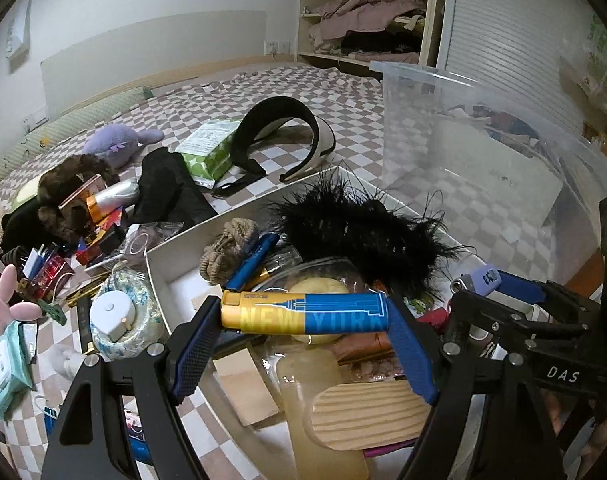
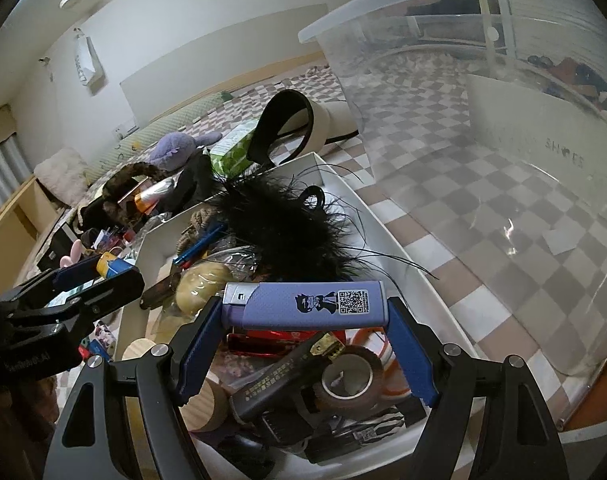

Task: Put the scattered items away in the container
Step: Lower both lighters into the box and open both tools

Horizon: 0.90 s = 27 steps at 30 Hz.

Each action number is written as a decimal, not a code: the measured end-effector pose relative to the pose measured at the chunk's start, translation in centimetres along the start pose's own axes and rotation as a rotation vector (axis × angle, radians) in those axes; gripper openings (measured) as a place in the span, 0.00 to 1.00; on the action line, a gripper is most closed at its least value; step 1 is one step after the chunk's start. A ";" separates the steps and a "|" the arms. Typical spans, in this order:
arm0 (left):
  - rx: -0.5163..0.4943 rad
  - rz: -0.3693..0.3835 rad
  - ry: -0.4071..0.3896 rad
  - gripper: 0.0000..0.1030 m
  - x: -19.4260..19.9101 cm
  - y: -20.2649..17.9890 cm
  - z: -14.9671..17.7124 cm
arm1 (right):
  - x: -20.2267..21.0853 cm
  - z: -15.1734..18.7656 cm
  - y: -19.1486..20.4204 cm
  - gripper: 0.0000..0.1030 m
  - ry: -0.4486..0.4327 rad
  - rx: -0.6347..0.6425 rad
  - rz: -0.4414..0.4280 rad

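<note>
Both lighters clamped end-to-end, long axes 9-to-3 across the fingers: left gripper (image 1: 305,316) grips NEW YORK lighter (image 1: 303,317), right gripper (image 2: 305,306) grips purple lighter (image 2: 303,305), both directly above white box (image 2: 383,216)

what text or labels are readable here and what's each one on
"NEW YORK" – yellow and blue lighter, held in the left gripper
"DAS" – body of the right gripper
QR code and small print – purple lighter, too small to read
Mirrored lettering – clear plastic bin, not legible
Wipes pack – blurred
</note>
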State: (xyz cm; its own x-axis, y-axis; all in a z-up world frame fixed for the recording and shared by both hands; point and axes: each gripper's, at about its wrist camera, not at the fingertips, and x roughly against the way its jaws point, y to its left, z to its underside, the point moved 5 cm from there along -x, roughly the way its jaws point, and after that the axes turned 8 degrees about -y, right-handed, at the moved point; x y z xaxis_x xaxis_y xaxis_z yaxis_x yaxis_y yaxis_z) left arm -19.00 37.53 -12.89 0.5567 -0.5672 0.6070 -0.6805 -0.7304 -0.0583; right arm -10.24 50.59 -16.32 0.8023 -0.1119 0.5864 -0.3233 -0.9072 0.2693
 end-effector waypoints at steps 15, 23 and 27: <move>0.012 -0.016 0.022 0.87 -0.6 0.3 0.8 | -0.5 0.3 0.5 0.78 0.008 -0.001 0.007; 0.016 -0.023 0.019 0.87 0.0 0.5 1.1 | -0.3 0.3 0.8 0.78 0.005 -0.003 0.000; 0.012 -0.041 0.001 0.98 0.5 0.6 1.0 | -0.1 0.5 1.0 0.81 0.003 0.001 0.012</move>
State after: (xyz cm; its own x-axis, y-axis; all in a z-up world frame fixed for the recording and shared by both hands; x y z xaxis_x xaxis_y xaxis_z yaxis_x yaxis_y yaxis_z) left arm -18.67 36.39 -13.41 0.5835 -0.5359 0.6102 -0.6514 -0.7576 -0.0424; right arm -10.43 49.49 -16.46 0.7969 -0.1214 0.5918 -0.3322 -0.9063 0.2613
